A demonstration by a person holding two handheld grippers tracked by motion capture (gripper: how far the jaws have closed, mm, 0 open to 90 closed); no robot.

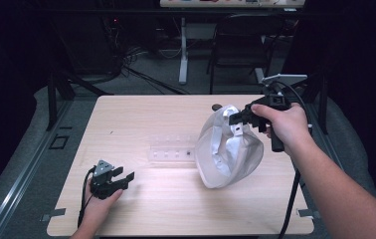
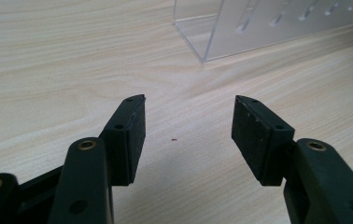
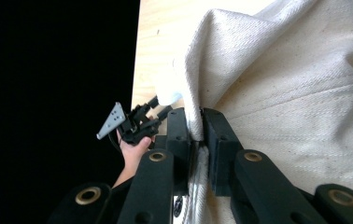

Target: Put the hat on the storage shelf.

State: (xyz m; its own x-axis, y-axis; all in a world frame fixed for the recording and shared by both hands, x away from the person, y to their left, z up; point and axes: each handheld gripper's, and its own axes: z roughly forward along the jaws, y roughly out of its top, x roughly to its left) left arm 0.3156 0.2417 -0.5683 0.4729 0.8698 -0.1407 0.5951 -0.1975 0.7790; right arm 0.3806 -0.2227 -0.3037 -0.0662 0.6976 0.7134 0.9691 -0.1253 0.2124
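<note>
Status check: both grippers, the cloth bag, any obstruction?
Right hand-held gripper shut on cloth bag, lifted. Left hand-held gripper open, empty. Clear plastic rack beside the bag.

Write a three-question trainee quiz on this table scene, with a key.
1. True or false: the right hand-held gripper is shut on the white cloth bag.
2. Which hand-held gripper stands open with nothing between its jaws? A) left B) right
3. What clear thing lies on the wooden table between the two hands?

Key:
1. True; it pinches the bag's edge.
2. A, the left hand-held gripper.
3. A clear plastic rack with small holes.
</note>
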